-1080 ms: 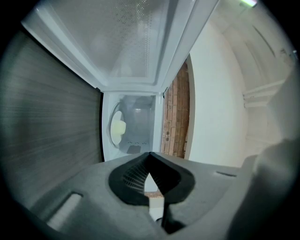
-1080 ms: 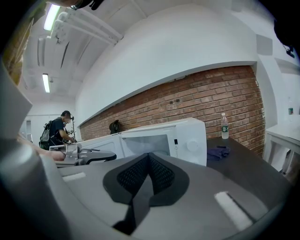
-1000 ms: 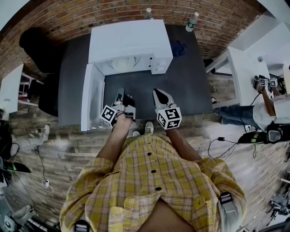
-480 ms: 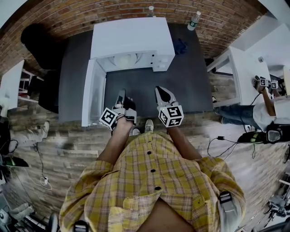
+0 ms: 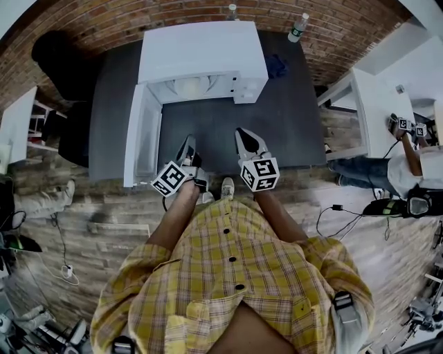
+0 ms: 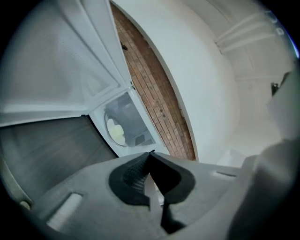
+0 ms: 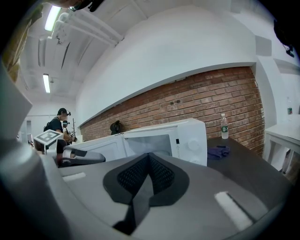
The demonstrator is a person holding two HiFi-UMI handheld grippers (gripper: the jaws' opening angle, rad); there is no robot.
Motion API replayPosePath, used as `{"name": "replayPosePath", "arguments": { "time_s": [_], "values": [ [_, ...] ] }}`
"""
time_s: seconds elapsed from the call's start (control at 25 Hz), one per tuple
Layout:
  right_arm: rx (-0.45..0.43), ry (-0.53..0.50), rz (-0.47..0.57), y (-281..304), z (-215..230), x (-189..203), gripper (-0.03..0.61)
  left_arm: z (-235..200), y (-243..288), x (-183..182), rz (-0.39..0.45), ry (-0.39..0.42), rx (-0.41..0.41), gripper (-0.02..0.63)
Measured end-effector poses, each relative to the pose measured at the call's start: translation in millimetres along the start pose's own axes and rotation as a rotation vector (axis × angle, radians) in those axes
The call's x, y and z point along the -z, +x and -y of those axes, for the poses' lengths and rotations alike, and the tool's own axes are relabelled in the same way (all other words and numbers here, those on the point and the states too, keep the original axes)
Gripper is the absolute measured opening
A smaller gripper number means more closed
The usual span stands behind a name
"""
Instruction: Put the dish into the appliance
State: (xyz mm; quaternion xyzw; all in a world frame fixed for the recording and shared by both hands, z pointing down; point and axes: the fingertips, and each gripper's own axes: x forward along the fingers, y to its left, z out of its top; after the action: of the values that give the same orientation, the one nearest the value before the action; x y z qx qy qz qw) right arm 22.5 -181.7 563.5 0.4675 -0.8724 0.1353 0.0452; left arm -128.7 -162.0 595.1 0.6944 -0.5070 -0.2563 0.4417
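Observation:
The white microwave point(image 5: 201, 59) stands at the back of the dark table point(image 5: 291, 117), its door point(image 5: 142, 142) swung open to the left. A pale round dish point(image 5: 190, 86) lies inside the cavity; in the left gripper view the dish point(image 6: 115, 131) shows in there too. My left gripper point(image 5: 188, 142) hovers over the table's front part, just right of the door, shut and holding nothing. To its right my right gripper point(image 5: 241, 133) is shut and holding nothing as well. In the right gripper view the microwave point(image 7: 187, 138) is ahead and the left gripper point(image 7: 79, 157) is at the left.
A blue cloth point(image 5: 275, 66) lies right of the microwave, with a bottle point(image 5: 300, 28) behind it and a second one point(image 5: 230, 10) behind the microwave. A white table point(image 5: 374, 104) and another person point(image 5: 408, 173) are at the right. A black shape point(image 5: 59, 62) sits at the back left.
Both grippers stay shut and nearly in place over the table's front. The left gripper has tilted a little to the right. The dish stays inside the microwave.

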Motion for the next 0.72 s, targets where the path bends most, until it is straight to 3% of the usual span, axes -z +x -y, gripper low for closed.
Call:
{"name": "replayPosePath", "arguments": {
  "time_s": [0.4,0.72],
  "values": [
    [-0.009,-0.006,-0.003,-1,-5,0,0.003,36,4,7,-0.099,0.603,-0.055,-0.002],
    [-0.008,-0.009,-0.006,-1,-8,2,0.003,36,-1,10,-0.101,0.826,-0.092,-0.002]
  ]
}}
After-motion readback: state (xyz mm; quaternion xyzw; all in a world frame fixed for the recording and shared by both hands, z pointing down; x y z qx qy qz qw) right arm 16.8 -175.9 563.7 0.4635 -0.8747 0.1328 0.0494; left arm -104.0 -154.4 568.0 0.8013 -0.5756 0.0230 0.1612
